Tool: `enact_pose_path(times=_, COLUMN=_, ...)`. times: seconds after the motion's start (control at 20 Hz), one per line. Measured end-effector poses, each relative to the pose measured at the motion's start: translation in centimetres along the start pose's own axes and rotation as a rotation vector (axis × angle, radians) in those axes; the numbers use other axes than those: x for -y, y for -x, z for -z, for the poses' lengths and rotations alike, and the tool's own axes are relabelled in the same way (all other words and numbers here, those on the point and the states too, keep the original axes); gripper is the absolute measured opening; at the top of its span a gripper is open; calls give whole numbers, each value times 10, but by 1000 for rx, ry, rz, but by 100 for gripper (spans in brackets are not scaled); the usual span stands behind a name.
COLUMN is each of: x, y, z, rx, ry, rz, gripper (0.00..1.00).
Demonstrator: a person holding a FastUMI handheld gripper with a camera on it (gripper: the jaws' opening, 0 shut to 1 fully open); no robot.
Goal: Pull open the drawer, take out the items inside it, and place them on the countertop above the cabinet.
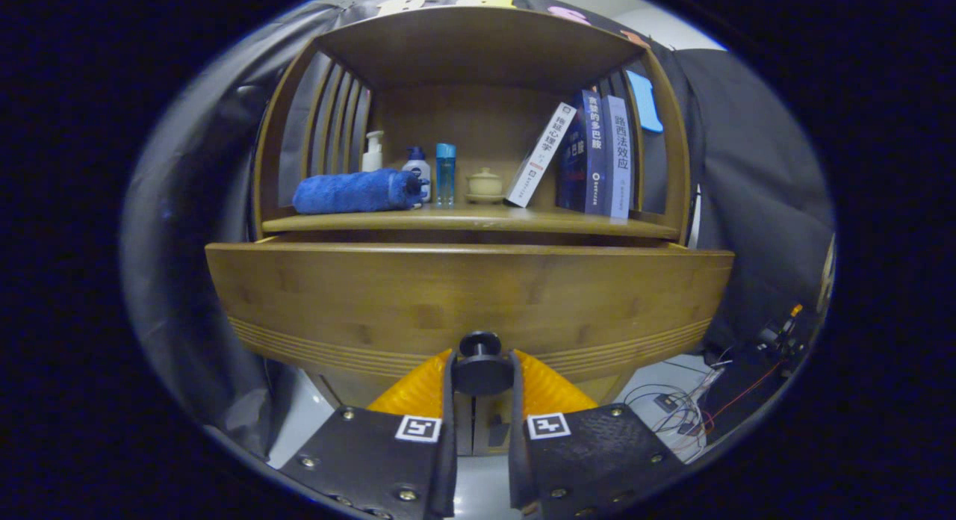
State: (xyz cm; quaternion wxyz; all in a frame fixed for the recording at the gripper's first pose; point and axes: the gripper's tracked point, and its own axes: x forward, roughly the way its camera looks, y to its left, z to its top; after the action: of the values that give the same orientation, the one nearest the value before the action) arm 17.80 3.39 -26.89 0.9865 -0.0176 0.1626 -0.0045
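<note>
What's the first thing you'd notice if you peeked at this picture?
The big wooden drawer front bulges toward you, with the gripper shut on its round black knob. Next comes the shelf above it: a rolled blue towel lying on the left, small bottles beside it, and books leaning on the right.

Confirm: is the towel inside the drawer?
No. The towel lies on the shelf above the drawer, whose knob the tool grips.

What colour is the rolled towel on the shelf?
Blue, in the gripper view: rolled towel; the fingers grip the drawer knob.
</note>
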Motion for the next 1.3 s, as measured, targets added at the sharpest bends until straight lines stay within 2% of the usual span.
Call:
enact_pose_path(times=0.35, x=9, y=61, z=18, rx=-28, ry=34, rz=0, gripper=28)
enact_pose_path(times=0.95, x=16, y=116, z=51, rx=-58, ry=78, rz=-34, gripper=28)
enact_pose_path(times=1.1, x=23, y=119, z=54, rx=-87, ry=32, rz=-39, gripper=28)
enact_pose_path(times=1.2, x=22, y=123, z=57, rx=-135, ry=-20, rz=-79, gripper=35)
enact_pose_path(times=1.3, x=35, y=135, z=33, rx=-85, ry=-53, rz=-57, gripper=48)
